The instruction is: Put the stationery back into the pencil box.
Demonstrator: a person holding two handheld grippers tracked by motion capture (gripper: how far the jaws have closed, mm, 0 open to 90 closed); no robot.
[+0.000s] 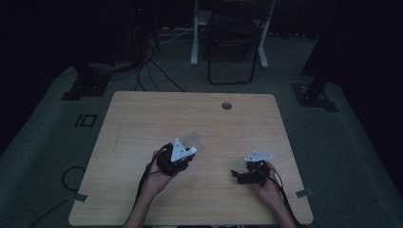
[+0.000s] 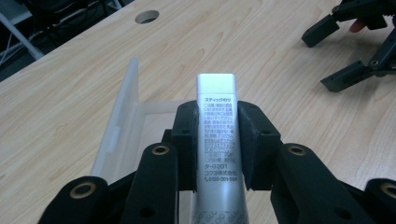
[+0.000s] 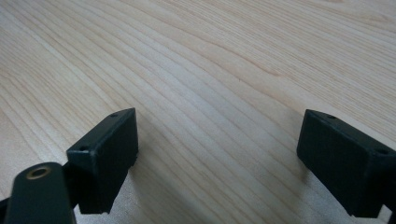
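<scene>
A silver glue stick [image 2: 216,140] with black Japanese print is clamped between the black pads of my left gripper [image 2: 217,140], its square end pointing away over the table. Just under and behind it lies a clear plastic case [image 2: 122,116] with its lid standing open; the same clear plastic case [image 1: 192,140] shows ahead of the left gripper [image 1: 183,154] near the table's middle. My right gripper [image 3: 217,154] hovers low over bare wood, jaws wide apart with nothing between them. That right gripper [image 1: 247,175] sits at the table's front right, its open fingers [image 2: 348,77] visible from the left side.
The light wooden table [image 1: 142,118] has a round cable hole [image 1: 226,105] near its far edge. Beyond the table stand a white frame and a dark chair [image 1: 233,42] on grey carpet. Cables trail from both grippers toward the front edge.
</scene>
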